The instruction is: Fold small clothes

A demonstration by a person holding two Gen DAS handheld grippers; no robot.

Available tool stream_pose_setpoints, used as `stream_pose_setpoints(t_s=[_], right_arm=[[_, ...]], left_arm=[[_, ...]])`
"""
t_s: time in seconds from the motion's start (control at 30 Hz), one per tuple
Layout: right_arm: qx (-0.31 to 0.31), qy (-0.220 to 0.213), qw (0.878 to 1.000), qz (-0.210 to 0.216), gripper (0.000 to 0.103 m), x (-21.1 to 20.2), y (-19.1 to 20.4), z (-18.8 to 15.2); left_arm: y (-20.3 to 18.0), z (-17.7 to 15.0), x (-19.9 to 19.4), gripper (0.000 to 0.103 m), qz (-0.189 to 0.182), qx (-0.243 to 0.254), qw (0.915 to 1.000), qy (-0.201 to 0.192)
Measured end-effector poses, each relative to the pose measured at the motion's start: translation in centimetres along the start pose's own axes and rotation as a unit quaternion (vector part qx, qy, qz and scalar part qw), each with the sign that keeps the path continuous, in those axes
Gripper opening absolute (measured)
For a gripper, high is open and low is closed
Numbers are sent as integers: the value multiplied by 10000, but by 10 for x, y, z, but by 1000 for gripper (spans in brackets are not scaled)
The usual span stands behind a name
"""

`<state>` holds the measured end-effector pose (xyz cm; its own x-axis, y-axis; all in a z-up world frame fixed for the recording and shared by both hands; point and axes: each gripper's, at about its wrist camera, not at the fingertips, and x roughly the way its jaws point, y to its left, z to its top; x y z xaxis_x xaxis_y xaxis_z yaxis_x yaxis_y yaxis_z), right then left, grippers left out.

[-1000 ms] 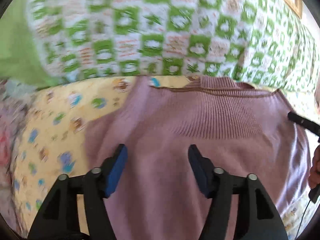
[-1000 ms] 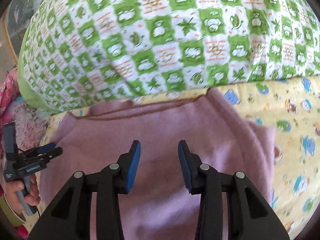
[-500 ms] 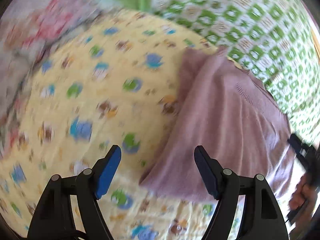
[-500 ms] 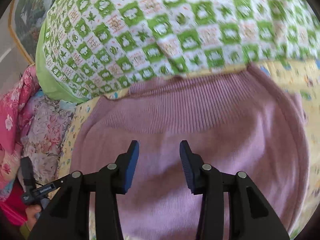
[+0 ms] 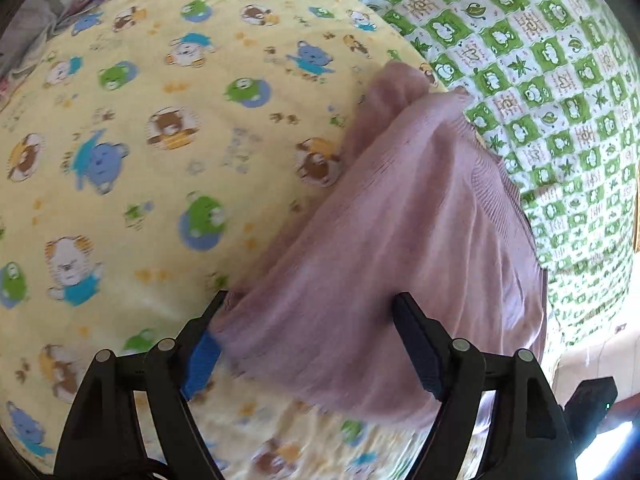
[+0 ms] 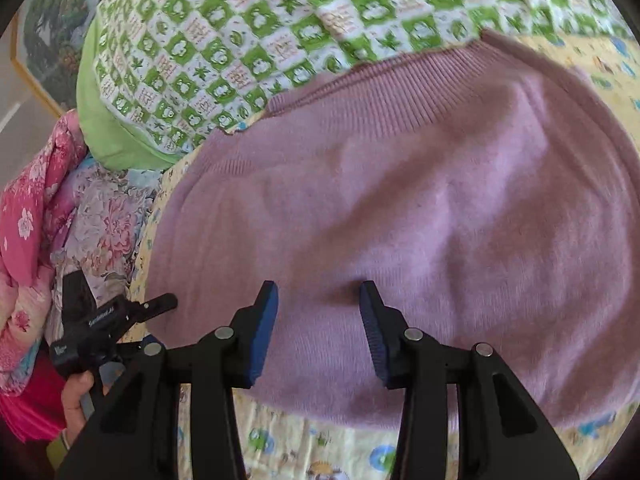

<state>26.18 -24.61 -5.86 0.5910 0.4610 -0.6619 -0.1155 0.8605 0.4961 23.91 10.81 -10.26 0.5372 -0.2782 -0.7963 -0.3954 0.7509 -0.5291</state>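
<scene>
Left gripper (image 5: 308,344): swung off the sweater's middle within the last 1 s, now at its near left corner; fingers wide, corner fabric lying between them and across the left blue pad (image 5: 200,364), not yet pinched.
Right gripper (image 6: 318,320): fingers at a moderate gap, holding nothing; tips low over the sweater's near half, contact not discernible; framing tilted and closer than 1 s ago.
Mauve knit sweater (image 6: 400,200): flat on the yellow bear-print sheet (image 5: 140,152); ribbed band (image 6: 400,80) at the far edge, against the green checked quilt (image 6: 260,28).
Meaning for task: judged as the start of a fold, left corner about to be gripped; no new crease visible so far.
Left hand (image 6: 78,396): seen in the right wrist view holding the left tool's handle, beside the sweater's left edge.
Hidden: fabric under both gripper bodies; sleeves not identifiable, possibly tucked beneath.
Cut off: sweater's right side, past the frame edge in the right wrist view.
Hard to make out: near hem in the left wrist view, smeared by motion blur; number of layers at the corner not determinable.
Floral bedding (image 6: 48,208): piled left of the sheet, clear of the work.
</scene>
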Motion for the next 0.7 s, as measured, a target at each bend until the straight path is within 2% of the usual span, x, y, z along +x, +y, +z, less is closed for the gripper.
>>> stream_pose_setpoints(t_s=[0.03, 0.1, 0.13, 0.17, 0.27, 0.37, 0.47, 0.53, 0.63, 0.7], right_arm=[[-88, -25, 9999, -91, 44, 2, 1, 4], [-179, -66, 9992, -353, 44, 8, -3, 10], [-124, -72, 9990, -435, 44, 10, -7, 12], [-59, -65, 9989, -458, 44, 11, -12, 13], [92, 37, 9990, -444, 41, 18, -27, 15], [215, 16, 9995, -231, 42, 12, -32, 17], [537, -191, 9984, 8, 44, -7, -40, 25], [729, -389, 9965, 109, 44, -24, -49, 35], [930, -616, 9936, 171, 46, -46, -67, 53], [965, -687, 9929, 100, 49, -56, -78, 65]], left_arm=[[-2, 1, 2, 74, -5, -3, 10000, -33], [-10, 4, 7, 50, 8, 79, 10000, -56], [-11, 6, 8, 43, -26, 123, 9999, -56], [-15, 6, 7, 26, -74, 192, 9998, -79], [-36, 7, -4, 20, 21, 598, 9977, -322], [-75, 4, -28, 19, -4, 1269, 9895, -697], [-134, -13, -48, 18, -189, 2241, 9690, -1022], [-180, -36, -53, 18, -479, 2915, 9496, -1048], [-229, -76, -39, 20, -864, 3635, 9241, -802], [-252, -111, -11, 26, -862, 4142, 9048, -490]])
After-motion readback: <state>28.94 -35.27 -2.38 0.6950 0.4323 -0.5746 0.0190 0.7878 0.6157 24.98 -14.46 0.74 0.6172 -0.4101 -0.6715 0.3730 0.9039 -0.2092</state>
